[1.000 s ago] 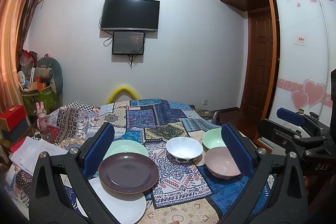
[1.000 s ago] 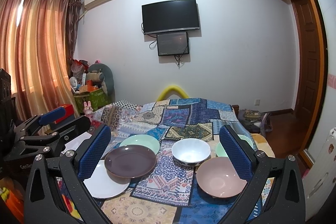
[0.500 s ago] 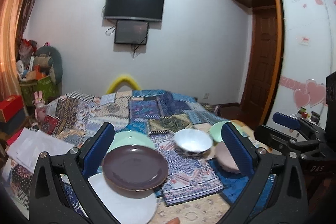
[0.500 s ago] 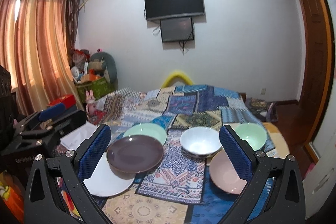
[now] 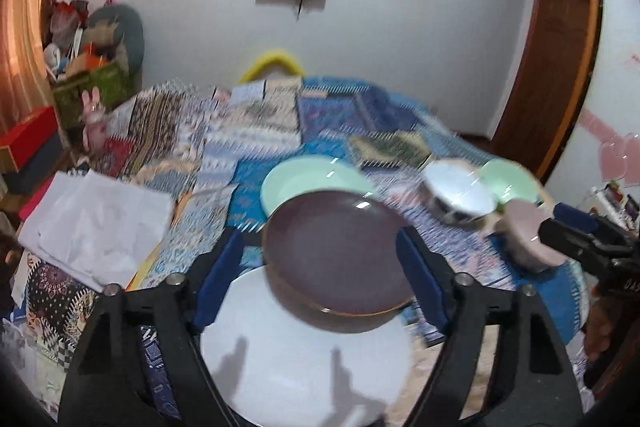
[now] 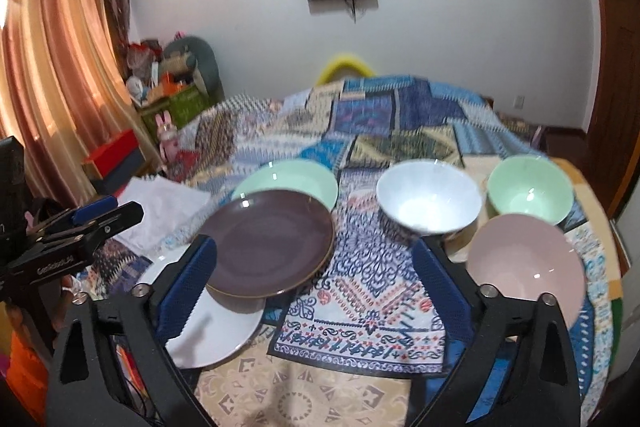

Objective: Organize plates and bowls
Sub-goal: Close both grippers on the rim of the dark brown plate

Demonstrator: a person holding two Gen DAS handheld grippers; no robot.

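Note:
A dark purple plate (image 5: 336, 251) rests partly on a white plate (image 5: 304, 359), with a green plate (image 5: 308, 183) behind them. My left gripper (image 5: 316, 247) hovers low over these; its jaws are closing, the purple plate shows between the pads, and the pads do not press on it. To the right stand a white bowl (image 6: 428, 203), a green bowl (image 6: 528, 191) and a pink bowl (image 6: 524, 267). My right gripper (image 6: 314, 255) hangs over the patterned cloth between the purple plate (image 6: 268, 251) and the pink bowl. Its jaws are closing slightly, with nothing between them.
A patchwork cloth (image 6: 372, 283) covers the table. White papers (image 5: 96, 219) lie at the left edge. A red box (image 6: 116, 151) and a green bin of clutter (image 6: 180, 103) stand beyond, by the curtain. A wooden door (image 5: 560, 67) is on the right.
Both grippers have dropped and moved in toward the table, tilting downward. The dishes now loom larger. The jaws of both stand narrower, the left one clearly so.

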